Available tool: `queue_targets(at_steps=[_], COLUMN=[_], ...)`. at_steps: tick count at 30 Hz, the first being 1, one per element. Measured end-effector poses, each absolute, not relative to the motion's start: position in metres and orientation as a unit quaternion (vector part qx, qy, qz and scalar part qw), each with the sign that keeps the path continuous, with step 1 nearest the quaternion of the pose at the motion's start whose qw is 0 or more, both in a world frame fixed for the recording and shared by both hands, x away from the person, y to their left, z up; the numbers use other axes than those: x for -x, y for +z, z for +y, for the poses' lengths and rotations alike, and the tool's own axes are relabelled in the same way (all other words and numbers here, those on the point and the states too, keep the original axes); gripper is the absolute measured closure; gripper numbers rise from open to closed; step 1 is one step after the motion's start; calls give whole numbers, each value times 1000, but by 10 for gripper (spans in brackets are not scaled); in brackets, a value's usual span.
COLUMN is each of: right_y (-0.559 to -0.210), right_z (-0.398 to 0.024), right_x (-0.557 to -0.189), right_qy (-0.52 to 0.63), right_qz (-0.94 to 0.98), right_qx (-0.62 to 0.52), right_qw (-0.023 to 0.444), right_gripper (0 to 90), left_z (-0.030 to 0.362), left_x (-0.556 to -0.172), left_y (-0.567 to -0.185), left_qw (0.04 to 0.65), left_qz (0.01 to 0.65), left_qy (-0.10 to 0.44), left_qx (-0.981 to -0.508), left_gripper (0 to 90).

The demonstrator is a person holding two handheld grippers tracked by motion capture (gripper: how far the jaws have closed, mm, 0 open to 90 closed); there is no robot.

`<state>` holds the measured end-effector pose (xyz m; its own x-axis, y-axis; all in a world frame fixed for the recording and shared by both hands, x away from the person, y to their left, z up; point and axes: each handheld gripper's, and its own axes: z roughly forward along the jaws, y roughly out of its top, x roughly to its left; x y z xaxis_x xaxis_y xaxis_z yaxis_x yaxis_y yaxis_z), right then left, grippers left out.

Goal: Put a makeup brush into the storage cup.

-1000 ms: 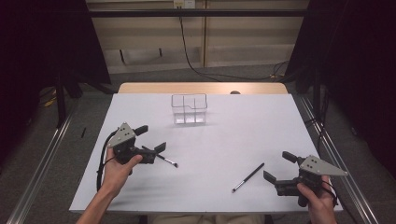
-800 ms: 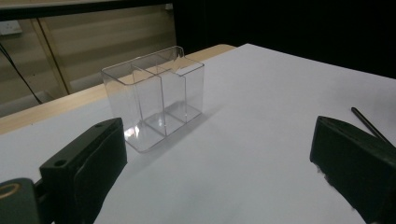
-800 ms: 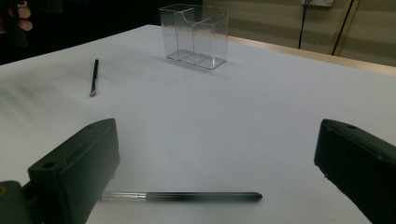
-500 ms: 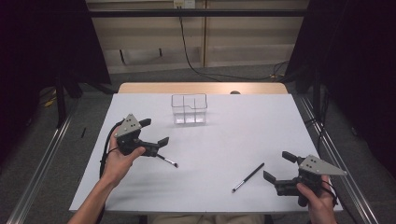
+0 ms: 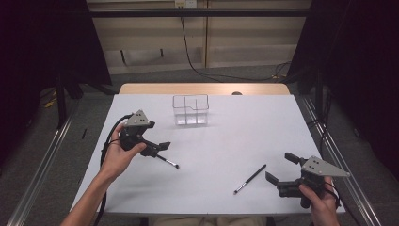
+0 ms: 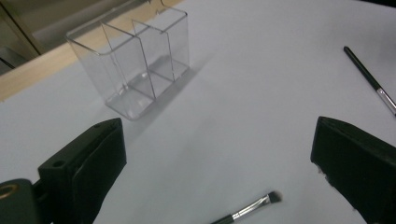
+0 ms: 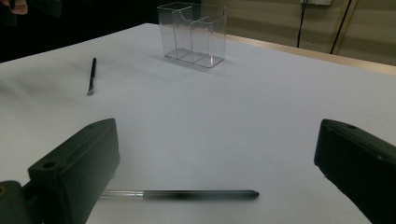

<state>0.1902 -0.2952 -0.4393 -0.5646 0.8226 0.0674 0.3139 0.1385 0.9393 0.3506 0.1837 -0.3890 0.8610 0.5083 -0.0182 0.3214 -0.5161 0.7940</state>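
Brushes lie flat: one (image 5: 168, 161) by my left gripper (image 5: 158, 148), one (image 5: 250, 179) before my right gripper (image 5: 281, 168). Both jaws gape, empty; thin handles could roll or skid when pinched.

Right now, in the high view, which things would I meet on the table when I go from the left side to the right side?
left tongs → short brush → clear organizer → long brush → right tongs
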Motion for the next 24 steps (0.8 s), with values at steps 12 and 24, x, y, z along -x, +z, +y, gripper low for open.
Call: queue_targets(at_steps=[12,24], right_y=[-440,-440], right_z=[-294,-294], right_x=[-191,-191], right_qy=[519,520], right_qz=[719,719], right_qx=[-395,-394], right_qw=[241,241], right_gripper=[0,0], left_z=[176,167], left_x=[-359,-357], left_y=[-402,-408], left_qw=[334,259], left_qz=[233,171], left_qy=[50,35], left_qx=[-912,-950], left_gripper=[38,39])
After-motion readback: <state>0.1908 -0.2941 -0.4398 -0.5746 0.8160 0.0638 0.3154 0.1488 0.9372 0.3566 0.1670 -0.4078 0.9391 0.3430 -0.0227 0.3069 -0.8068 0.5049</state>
